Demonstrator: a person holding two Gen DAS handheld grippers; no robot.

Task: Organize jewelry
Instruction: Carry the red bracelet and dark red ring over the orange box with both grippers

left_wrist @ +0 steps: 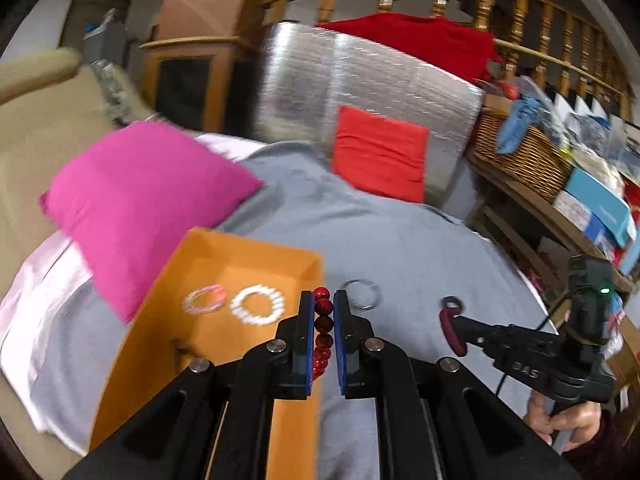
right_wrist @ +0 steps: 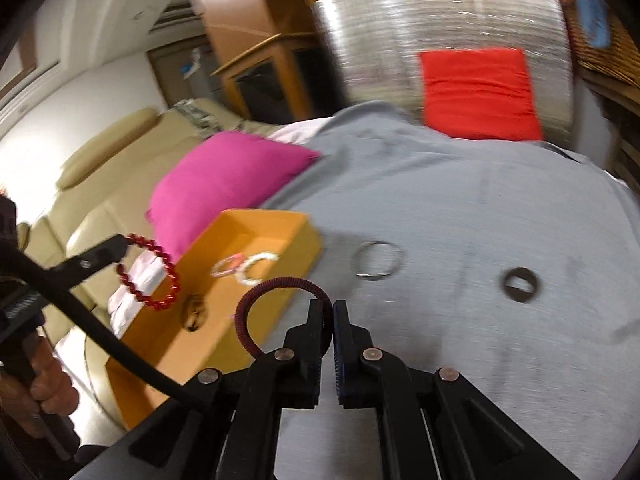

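My left gripper is shut on a red bead bracelet, held above the right edge of an orange box; the bracelet also shows in the right wrist view. My right gripper is shut on a dark red coiled bracelet, which also shows in the left wrist view. In the box lie a white bead bracelet and a clear pink bracelet. On the grey cloth lie a silver bangle and a dark ring.
A pink cushion lies behind the box on the left. A red cushion leans on a silver padded roll at the back. A wicker basket and shelves of boxes stand at the right. A beige sofa is at the left.
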